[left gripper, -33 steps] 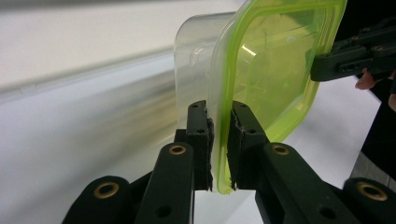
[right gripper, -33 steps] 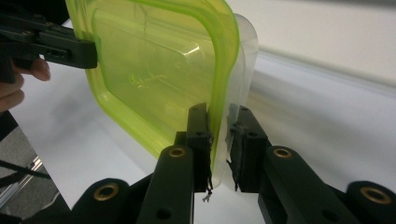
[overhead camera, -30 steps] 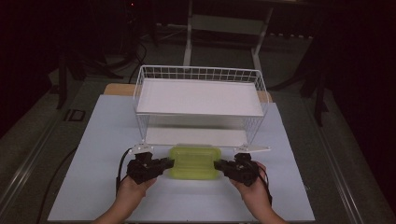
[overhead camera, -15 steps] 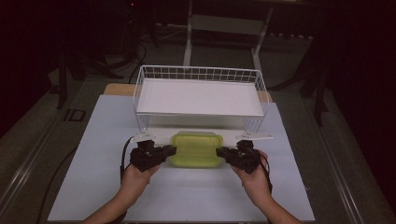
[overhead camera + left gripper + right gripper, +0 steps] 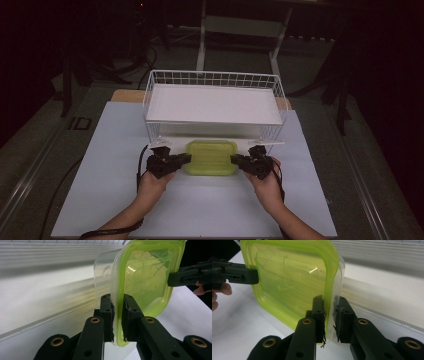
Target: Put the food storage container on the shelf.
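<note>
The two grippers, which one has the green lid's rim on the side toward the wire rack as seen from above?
Neither differs: left gripper and right gripper both clamp short ends of the green-lidded container; the left one holds the end at the left.

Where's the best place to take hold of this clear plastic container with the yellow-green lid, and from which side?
By the lid's rim on the two short ends, one tool from each side, jaws above and below the edge. The clear plastic container with the yellow-green lid is wide and flat, and its rim juts out as a thin lip. The left tool and right tool pinch that lip this way, which likely keeps the container level.
</note>
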{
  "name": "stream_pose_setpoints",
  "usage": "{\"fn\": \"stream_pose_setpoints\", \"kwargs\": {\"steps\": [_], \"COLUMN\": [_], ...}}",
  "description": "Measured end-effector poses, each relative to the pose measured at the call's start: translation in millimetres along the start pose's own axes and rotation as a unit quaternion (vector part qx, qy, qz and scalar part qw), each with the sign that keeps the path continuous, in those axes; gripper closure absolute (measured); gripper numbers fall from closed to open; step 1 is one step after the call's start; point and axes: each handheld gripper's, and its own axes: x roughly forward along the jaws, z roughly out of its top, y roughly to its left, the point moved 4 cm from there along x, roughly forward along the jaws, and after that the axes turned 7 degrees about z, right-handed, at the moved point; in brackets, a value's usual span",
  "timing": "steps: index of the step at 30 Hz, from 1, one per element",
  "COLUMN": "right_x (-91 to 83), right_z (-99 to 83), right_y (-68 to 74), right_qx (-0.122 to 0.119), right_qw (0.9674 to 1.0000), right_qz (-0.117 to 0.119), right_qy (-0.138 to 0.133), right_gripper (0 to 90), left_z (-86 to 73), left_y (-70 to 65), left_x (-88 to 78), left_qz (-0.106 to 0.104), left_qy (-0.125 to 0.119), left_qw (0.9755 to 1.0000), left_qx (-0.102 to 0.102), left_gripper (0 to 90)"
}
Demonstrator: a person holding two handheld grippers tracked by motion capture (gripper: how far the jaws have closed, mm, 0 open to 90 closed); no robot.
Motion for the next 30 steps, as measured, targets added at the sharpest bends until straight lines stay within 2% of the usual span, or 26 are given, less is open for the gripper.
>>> {"fn": "stream_pose_setpoints", "kwargs": {"steps": [13,16,23,24,26,29,30], "right_x": [13.7,16.6,24.4,24.9,25.5,26.4,27.1], "right_z": [4.8,8.5,11.6,11.9,12.1,12.0,12.7], "right_y": [-14.8,-16.8,-21.1,-21.9,-22.6,-23.9,-24.2], "right_qx": [-0.001,-0.004,-0.002,-0.003,-0.011,-0.007,-0.012], "right_qw": [0.9997,0.9995,0.9991,0.999,0.9985,0.9984,0.9979], "right_qz": [-0.023,-0.029,-0.037,-0.04,-0.048,-0.049,-0.053], "right_qy": [-0.004,-0.01,-0.018,-0.021,-0.025,-0.029,-0.035], "right_gripper": [79.4,79.6,79.3,79.2,78.9,78.7,78.8], "left_z": [5.0,6.0,10.3,12.4,13.3,14.0,15.4], "left_y": [10.2,15.4,19.8,19.5,20.0,20.3,21.0], "left_x": [20.5,26.2,29.3,29.6,30.6,31.4,33.3], "left_qz": [0.009,0.011,0.015,0.013,0.012,0.01,0.022], "left_qy": [-0.001,0.002,-0.004,-0.012,-0.016,-0.019,-0.02], "left_qw": [1.0,0.9999,0.9998,0.9998,0.9998,0.9998,0.9995], "left_qx": [-0.002,-0.011,-0.014,-0.004,-0.001,-0.003,0.007], "left_gripper": [81.0,80.9,80.8,80.8,80.7,80.8,80.8]}}
